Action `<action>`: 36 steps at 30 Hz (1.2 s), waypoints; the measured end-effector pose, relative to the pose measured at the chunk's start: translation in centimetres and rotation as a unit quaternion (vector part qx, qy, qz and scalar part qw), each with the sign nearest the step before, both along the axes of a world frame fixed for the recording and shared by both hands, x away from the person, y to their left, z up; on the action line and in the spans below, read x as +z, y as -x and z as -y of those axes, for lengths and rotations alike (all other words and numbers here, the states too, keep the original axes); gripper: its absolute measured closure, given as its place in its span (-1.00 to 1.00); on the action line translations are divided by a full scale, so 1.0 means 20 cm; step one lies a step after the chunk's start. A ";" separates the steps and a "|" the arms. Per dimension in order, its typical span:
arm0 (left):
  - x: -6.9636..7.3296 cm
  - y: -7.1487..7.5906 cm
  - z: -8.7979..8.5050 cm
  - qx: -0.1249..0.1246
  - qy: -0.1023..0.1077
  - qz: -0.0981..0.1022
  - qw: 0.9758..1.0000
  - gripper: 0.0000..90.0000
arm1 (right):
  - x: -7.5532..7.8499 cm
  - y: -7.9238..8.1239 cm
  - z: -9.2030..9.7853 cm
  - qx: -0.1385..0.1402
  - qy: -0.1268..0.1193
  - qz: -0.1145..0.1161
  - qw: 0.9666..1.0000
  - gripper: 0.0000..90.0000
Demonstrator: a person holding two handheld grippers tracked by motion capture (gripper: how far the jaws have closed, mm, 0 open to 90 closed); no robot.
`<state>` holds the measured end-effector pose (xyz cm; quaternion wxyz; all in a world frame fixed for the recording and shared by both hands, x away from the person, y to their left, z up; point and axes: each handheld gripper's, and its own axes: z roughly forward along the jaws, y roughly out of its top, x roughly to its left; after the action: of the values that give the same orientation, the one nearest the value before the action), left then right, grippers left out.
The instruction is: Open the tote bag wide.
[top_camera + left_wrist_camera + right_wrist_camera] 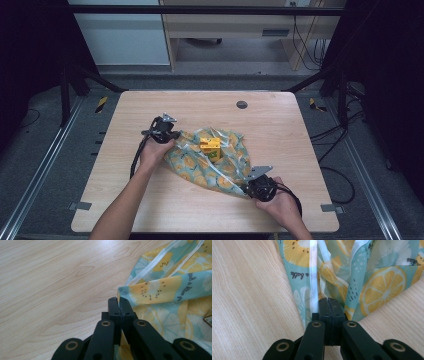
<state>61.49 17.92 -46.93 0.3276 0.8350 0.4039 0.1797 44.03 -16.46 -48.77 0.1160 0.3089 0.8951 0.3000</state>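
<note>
A thin, translucent plastic bag printed with yellow citrus slices on a pale teal ground (pixel 220 162) lies on the light wooden table (pixel 150 205), a little toward 6 o'clock of the table's centre. A small yellow and orange carton (pixel 210 147) sits upright within the bag's spread film, nearer the end at 10 o'clock. The bag's long axis runs from 10 o'clock to 4 o'clock in the high view, and one gripper stands at each end of that axis. The left gripper (pixel 170 135) holds the 10 o'clock end; in the left gripper view its jaws are closed together on a folded corner of the printed film, with the bag extending from the left gripper (pixel 117 302) toward 2 o'clock. The right gripper (pixel 252 187) holds the 4 o'clock end; in the right gripper view its jaws are pinched tight on gathered film beside a clear sealing strip, with the bag fanning out from the right gripper (pixel 328 302) toward 12 o'clock. The film between the two holds is slack and creased. Judged from this layout, the coming move depends on this diagonal: drawing the grippers apart along it would tension the film, while the carton, lying closer to the left hand (pixel 155 152), would shift first with that end.
</note>
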 end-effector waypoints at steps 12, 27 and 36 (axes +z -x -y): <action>0.01 0.01 -0.01 0.004 -0.005 0.002 1.000 1.00 | 0.01 0.01 0.01 -0.005 -0.001 0.000 1.000 1.00; 0.05 0.09 -0.05 0.001 0.020 0.031 0.999 0.65 | 0.03 -0.01 0.05 -0.019 -0.042 0.033 0.998 0.74; 0.23 0.21 -0.04 -0.015 0.034 0.085 0.996 0.12 | 0.14 0.00 0.01 -0.022 -0.062 0.077 0.995 0.05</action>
<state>57.26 18.75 -42.39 0.3920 0.8109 0.3677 0.2313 43.95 -16.64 -45.88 0.1722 0.3112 0.8562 0.3748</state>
